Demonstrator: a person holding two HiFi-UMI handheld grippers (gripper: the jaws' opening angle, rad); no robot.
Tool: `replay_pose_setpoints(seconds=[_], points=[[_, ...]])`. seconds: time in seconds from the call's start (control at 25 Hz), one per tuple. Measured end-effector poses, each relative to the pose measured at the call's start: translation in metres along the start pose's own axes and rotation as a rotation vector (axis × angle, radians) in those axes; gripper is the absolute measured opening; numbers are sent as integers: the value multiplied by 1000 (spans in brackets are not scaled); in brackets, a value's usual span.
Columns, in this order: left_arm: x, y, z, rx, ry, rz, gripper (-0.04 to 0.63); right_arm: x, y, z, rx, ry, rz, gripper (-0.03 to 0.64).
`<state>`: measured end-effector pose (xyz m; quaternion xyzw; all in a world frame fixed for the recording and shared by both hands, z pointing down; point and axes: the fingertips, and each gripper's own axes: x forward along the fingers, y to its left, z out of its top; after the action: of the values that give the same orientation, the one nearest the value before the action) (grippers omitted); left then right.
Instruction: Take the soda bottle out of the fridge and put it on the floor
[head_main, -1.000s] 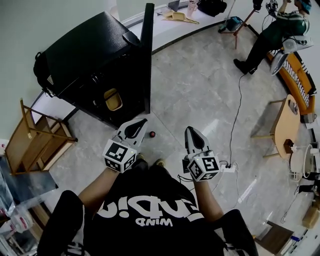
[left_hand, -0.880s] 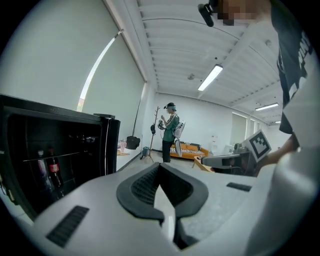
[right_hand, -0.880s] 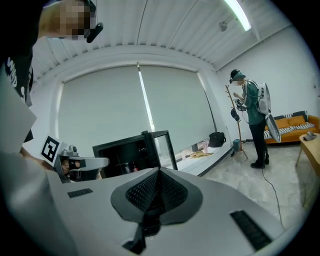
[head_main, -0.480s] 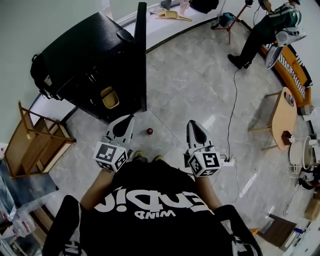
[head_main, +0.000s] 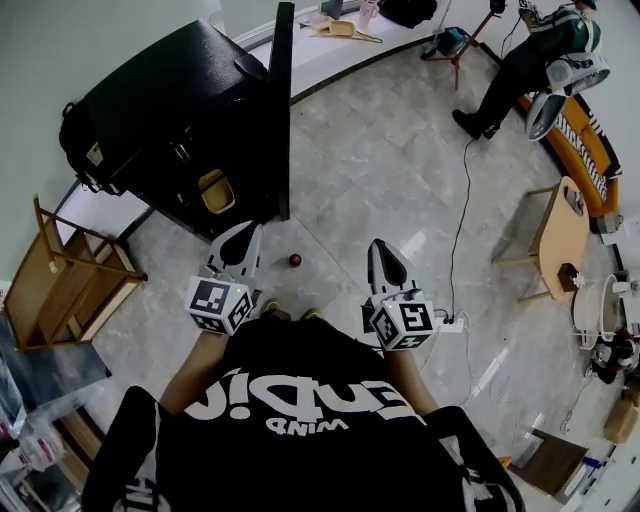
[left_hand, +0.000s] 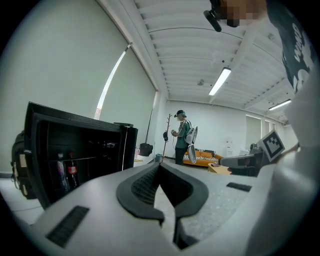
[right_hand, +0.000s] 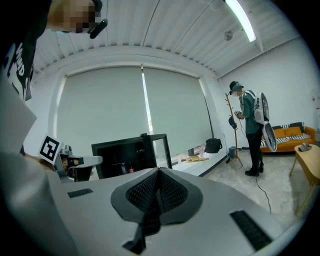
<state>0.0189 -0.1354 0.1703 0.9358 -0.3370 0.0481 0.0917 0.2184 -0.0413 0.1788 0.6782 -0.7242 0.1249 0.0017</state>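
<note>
The black fridge stands at the upper left with its door swung open. In the left gripper view two bottles, one with a red label, stand on a shelf inside the fridge. A small red round thing, like a bottle cap seen from above, rests on the floor just below the door's edge. My left gripper hangs left of it, shut and empty. My right gripper is to its right, also shut with nothing held.
A wooden rack stands left of the fridge. A black cable runs across the tiles to a power strip by my right gripper. A wooden table and a standing person are at the right.
Both grippers have drawn back a little towards my body, the left one moving leftward away from the red thing. The red thing stays on the floor by the door.
</note>
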Motion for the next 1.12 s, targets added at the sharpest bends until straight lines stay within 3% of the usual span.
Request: replay_pose_setpoints(seconds=[1.12], points=[[0,-3,-5,-23,7,8,7,-4,-10,-4,18,-4,-23,21]])
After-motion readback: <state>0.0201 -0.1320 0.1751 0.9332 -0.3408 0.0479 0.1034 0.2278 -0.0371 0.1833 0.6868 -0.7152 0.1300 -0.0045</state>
